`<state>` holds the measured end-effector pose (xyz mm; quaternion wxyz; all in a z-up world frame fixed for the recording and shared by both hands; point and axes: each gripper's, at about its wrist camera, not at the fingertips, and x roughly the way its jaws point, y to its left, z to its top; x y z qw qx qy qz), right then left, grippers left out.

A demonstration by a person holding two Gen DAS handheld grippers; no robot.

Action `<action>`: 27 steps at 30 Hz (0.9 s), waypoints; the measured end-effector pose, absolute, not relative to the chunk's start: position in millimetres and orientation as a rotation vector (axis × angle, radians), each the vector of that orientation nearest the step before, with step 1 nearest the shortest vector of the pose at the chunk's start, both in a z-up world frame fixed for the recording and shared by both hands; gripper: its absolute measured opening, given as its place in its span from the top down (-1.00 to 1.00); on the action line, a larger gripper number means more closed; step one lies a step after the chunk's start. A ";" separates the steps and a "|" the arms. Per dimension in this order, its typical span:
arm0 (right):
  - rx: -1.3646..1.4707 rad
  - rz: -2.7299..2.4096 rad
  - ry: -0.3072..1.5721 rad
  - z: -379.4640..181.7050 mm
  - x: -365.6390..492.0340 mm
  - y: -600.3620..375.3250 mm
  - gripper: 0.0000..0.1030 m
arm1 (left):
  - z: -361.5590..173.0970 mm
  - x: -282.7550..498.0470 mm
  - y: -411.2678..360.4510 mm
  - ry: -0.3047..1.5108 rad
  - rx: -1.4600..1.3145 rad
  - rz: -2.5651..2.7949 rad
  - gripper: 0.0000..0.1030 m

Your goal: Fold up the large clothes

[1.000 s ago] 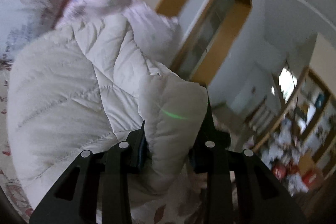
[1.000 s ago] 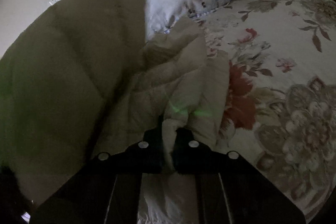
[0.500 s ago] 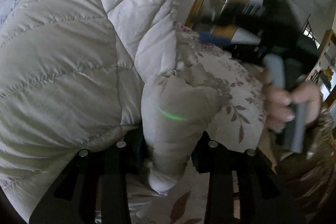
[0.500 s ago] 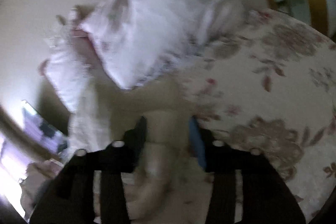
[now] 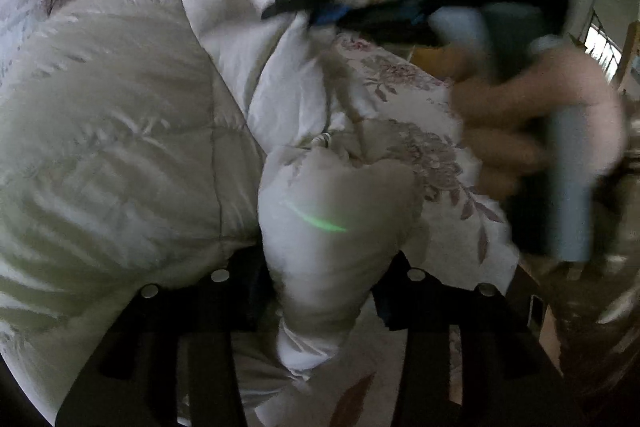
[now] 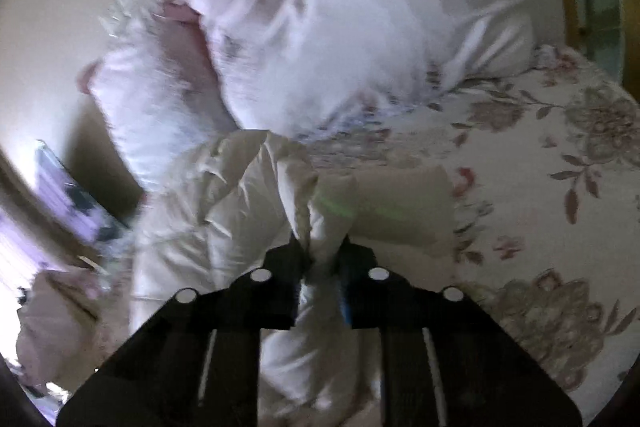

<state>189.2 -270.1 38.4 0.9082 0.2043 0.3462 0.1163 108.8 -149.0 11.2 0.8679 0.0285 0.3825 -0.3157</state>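
The left claw (image 5: 328, 291) points down at a slant, its two black fingers (image 5: 236, 291) standing apart with a thick bunched fold of the white padded jacket (image 5: 120, 147) filling the gap; its jaws are opening. The right claw (image 6: 322, 267) also tilts downward, its jaws closing narrowly on a thin pinched fold of the same jacket, the pads pressing it from both sides. In the left wrist view the person's right hand (image 5: 536, 119), blurred, wraps around the grey handle of the right claw, fingers curled across its front.

A floral-covered bed (image 6: 540, 155) carries a puffy white quilted jacket (image 5: 120, 131) and pale pillows (image 6: 340, 39).
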 end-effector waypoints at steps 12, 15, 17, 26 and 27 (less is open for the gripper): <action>0.482 0.222 0.764 3.6 204.3 -290.2 0.73 | 101.0 118.2 -28.9 0.626 -0.107 -0.569 -0.33; 0.480 0.224 0.760 4.4 203.6 -289.7 0.73 | 93.6 145.6 -6.5 0.657 -0.119 -0.472 -0.32; 0.477 0.222 0.759 4.0 203.9 -289.9 0.73 | 84.0 161.7 1.8 0.692 -0.114 -0.416 -0.32; 0.474 0.173 0.783 -12.1 212.2 -295.4 0.71 | 55.6 188.9 -7.7 0.789 -0.098 -0.388 -0.33; 0.479 0.169 0.786 -14.4 213.0 -297.0 0.70 | 53.0 191.7 -10.0 0.795 -0.092 -0.387 -0.33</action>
